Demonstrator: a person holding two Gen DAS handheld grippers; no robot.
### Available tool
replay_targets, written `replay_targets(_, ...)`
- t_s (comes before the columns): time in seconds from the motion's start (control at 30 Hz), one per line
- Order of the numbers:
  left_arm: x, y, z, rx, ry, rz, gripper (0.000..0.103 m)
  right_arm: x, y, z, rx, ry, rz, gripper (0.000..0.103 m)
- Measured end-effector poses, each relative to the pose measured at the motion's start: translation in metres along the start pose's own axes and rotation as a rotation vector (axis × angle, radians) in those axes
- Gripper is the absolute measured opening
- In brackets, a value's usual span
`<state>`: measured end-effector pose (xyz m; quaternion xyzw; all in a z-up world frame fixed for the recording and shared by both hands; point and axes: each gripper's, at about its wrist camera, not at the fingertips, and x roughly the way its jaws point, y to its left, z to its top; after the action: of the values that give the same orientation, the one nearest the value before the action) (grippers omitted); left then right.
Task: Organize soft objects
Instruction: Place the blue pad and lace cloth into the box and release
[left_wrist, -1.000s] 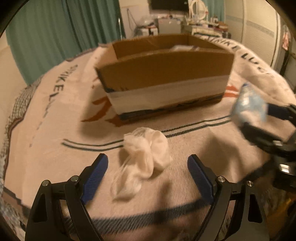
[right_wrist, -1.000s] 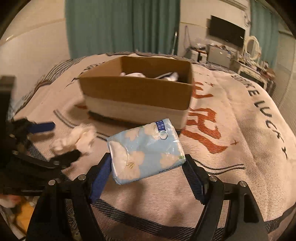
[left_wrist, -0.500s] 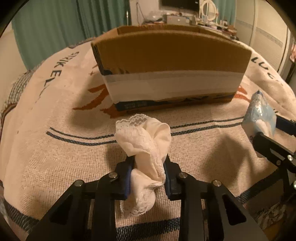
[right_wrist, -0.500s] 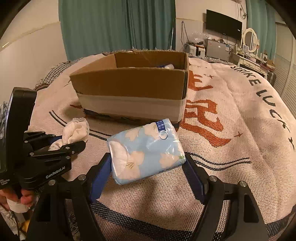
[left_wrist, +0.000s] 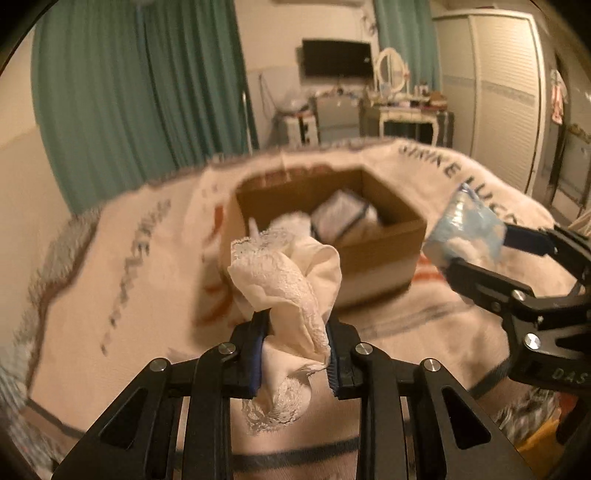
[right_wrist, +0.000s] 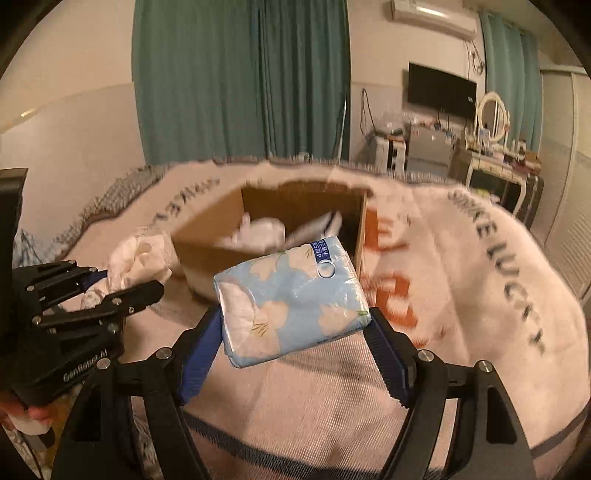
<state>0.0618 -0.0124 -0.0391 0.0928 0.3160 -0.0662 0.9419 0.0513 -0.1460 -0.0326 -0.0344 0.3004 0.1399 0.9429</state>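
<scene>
My left gripper (left_wrist: 295, 350) is shut on a white lacy cloth (left_wrist: 288, 280) and holds it up above the bed, in front of the open cardboard box (left_wrist: 384, 251). The cloth also shows in the right wrist view (right_wrist: 140, 258). My right gripper (right_wrist: 295, 332) is shut on a blue floral tissue pack (right_wrist: 291, 299), held in the air short of the box (right_wrist: 207, 240). The pack shows at the right of the left wrist view (left_wrist: 465, 229). The box holds white cloths (left_wrist: 291, 225) and a plastic-wrapped pack (left_wrist: 340, 218).
A cream blanket with orange and black lettering (right_wrist: 461, 288) covers the bed. Green curtains (right_wrist: 240, 74), a TV (right_wrist: 441, 86) and a dresser with mirror (right_wrist: 491, 147) stand beyond the bed.
Both grippers have risen with their loads, so the box's inside now shows. The left gripper, open around the cloth a second ago, closed on it and lifted it off the blanket.
</scene>
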Motion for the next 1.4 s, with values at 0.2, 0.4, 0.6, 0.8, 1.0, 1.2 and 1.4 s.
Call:
replay_targets(0.2, 0.002, 0.005, 0.052, -0.003, -0.081, -0.003, 0.026, -0.001, -0.005, 0.063, -0.046, -0.065, 0.016, 0.076)
replay_targets(0.4, 0.031, 0.018, 0.090, 0.003, -0.092, 0.001, 0.026, 0.031, -0.017, 0.119, -0.039, -0.078, 0.022, 0.076)
replay_targets(0.6, 0.084, 0.023, 0.105, 0.004, -0.030, -0.008, 0.027, 0.091, -0.034, 0.143, -0.019, -0.019, 0.012, 0.076)
replay_targets(0.8, 0.131, 0.014, 0.096, 0.047, 0.065, 0.008, 0.030, 0.150, -0.051, 0.131, 0.053, 0.076, 0.035, 0.077)
replay_targets(1.0, 0.139, 0.016, 0.087, 0.018, 0.105, 0.033, 0.063, 0.165, -0.057, 0.119, 0.086, 0.114, -0.005, 0.088)
replay_targets(1.2, 0.101, 0.020, 0.102, 0.022, 0.036, 0.067, 0.063, 0.127, -0.061, 0.126, 0.100, 0.071, -0.025, 0.090)
replay_targets(1.4, 0.008, 0.029, 0.125, 0.003, -0.150, 0.091, 0.079, 0.043, -0.050, 0.150, 0.072, -0.039, -0.053, 0.090)
